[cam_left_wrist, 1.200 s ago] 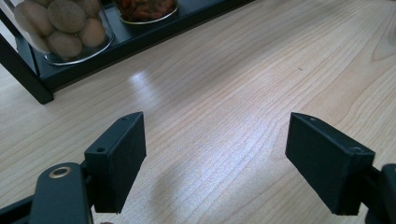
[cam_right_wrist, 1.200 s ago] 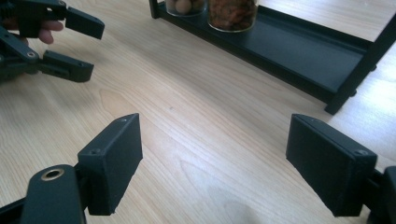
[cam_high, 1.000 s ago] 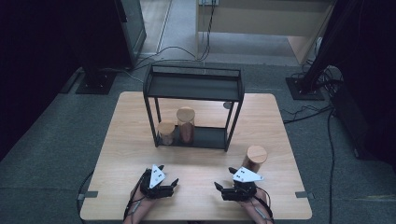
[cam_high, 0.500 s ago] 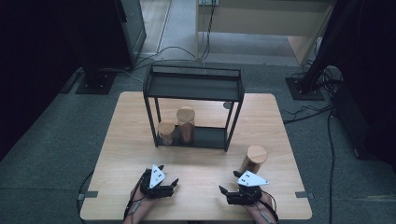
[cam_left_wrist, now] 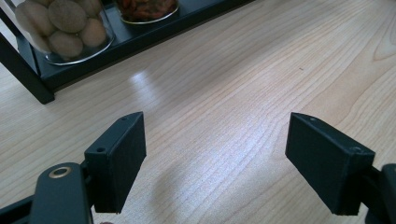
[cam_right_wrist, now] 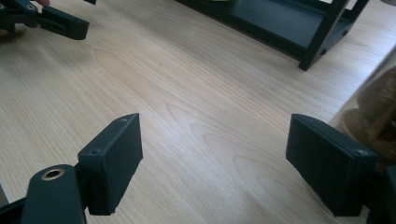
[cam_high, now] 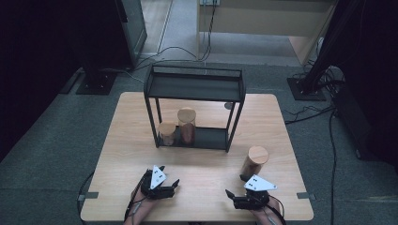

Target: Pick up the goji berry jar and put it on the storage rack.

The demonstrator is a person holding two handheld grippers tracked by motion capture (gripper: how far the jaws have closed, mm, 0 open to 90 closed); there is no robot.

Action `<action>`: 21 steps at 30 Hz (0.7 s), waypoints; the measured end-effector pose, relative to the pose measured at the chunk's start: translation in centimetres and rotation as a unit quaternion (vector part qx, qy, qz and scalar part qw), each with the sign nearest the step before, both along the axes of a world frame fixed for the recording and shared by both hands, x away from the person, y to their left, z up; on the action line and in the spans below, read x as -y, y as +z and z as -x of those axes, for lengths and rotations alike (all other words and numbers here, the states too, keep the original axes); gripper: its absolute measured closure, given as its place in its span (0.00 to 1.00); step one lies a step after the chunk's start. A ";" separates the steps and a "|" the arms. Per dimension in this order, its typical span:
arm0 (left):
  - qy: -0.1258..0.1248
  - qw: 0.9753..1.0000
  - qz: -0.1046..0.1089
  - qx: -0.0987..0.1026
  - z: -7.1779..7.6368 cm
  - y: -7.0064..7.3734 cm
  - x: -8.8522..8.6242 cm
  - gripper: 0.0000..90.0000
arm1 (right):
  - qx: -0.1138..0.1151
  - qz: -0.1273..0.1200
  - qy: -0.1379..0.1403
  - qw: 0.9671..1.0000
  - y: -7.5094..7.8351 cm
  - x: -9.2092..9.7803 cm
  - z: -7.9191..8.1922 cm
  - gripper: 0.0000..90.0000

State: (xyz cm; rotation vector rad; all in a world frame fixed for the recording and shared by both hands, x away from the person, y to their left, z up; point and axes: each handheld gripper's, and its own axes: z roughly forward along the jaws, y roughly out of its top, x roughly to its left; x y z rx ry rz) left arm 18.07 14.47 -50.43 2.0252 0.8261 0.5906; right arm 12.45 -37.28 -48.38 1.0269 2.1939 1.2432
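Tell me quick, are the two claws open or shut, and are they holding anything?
Left claw: open, jaws wide apart, holding nothing.
Right claw: open, holding nothing; the wooden-lidded jar stands beside it, not between its jaws.

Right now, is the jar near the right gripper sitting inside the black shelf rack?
No, the jar stands on the bare table, in front of the rack and just beyond the right gripper.

Three lidded jars are present: two on the black rack's (cam_high: pixel 195 89) bottom shelf, a short jar (cam_high: pixel 167 133) and a tall jar (cam_high: pixel 186 125), and one loose jar (cam_high: pixel 254 161) on the table (cam_high: pixel 131 140). Two grippers rest there.
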 end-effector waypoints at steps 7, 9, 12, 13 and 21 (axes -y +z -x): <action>0.000 1.000 0.000 0.000 0.0 0.0 0.0 0.22 | -0.001 0.001 -0.009 1.000 0.0 0.6 0.5 0.20; 0.000 1.000 0.000 0.000 0.0 0.0 0.0 0.22 | -0.001 0.002 -0.011 1.000 0.0 0.8 0.6 0.20; 0.000 1.000 -0.001 0.000 0.0 0.0 0.0 0.22 | -0.004 0.003 -0.015 1.000 0.1 1.1 0.9 0.20; 0.000 1.000 -0.001 0.000 0.0 0.0 0.0 0.22 | -0.004 0.003 -0.015 1.000 0.1 1.1 0.9 0.20; -0.001 1.000 -0.003 0.001 0.0 0.0 0.1 0.22 | -0.007 0.006 -0.027 1.000 0.0 1.9 1.4 0.20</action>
